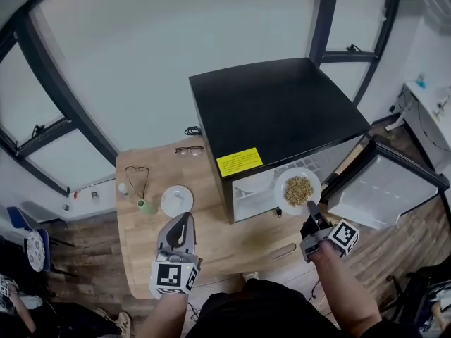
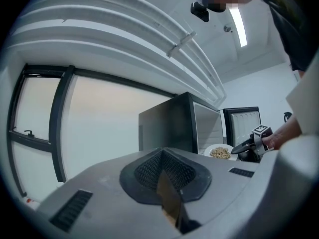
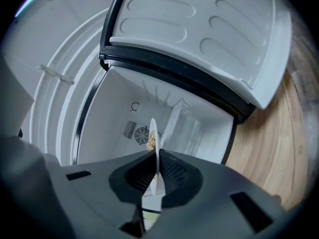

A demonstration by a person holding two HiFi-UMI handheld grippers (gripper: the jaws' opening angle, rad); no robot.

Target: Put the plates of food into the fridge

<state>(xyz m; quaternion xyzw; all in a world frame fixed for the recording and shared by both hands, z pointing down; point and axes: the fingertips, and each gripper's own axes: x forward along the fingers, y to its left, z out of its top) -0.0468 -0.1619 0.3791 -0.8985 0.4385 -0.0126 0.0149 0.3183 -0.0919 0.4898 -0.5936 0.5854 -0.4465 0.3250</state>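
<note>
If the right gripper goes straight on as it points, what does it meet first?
Probably the back wall of the fridge, near the fan vent: the right gripper, shut on the plate, aims into the open cavity, apparently above the wire shelf. Depth is hard to judge.

Bright, even daylight from windows (image 1: 176,41) (fisheye bending at edges), mostly sharp.
</note>
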